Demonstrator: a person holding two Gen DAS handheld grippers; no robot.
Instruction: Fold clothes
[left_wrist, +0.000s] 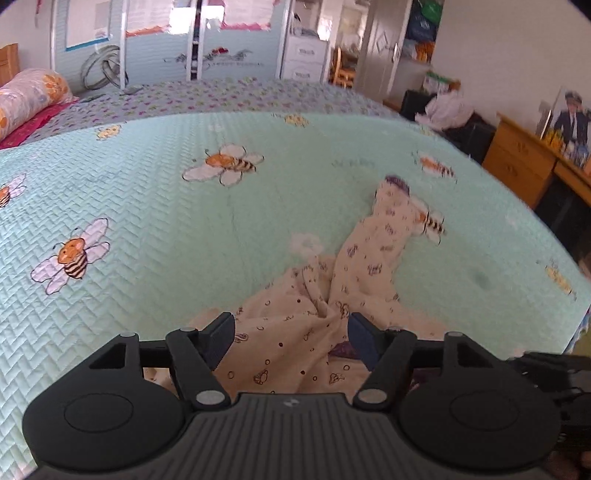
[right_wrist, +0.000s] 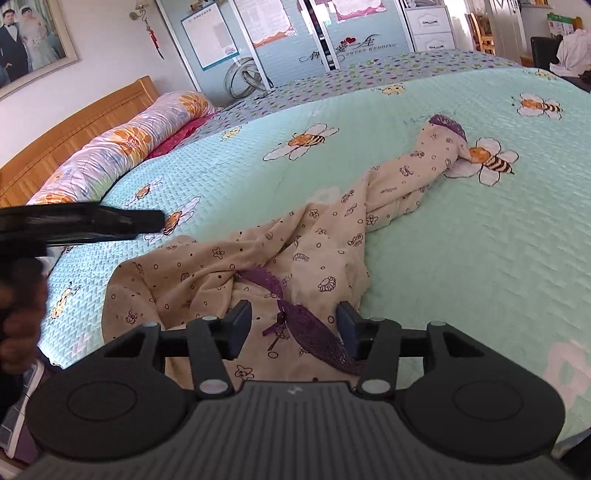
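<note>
Right wrist: beige printed garment (right_wrist: 258, 266) crumpled, purple lace trim (right_wrist: 310, 332).

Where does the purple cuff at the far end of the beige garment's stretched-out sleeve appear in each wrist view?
Left wrist view: the purple cuff is right of centre, at mid-height, blurred.
Right wrist view: the purple cuff is upper right, at the sleeve's far end.
Shared landmark: the printed bee on the mint bedspread, right beside the cuff.

Readable text: one phrase only.
"SWEET WEDDING" stands in small capitals on the pale blue wardrobe door (right_wrist: 354, 46), under a script flourish and red hearts.
</note>
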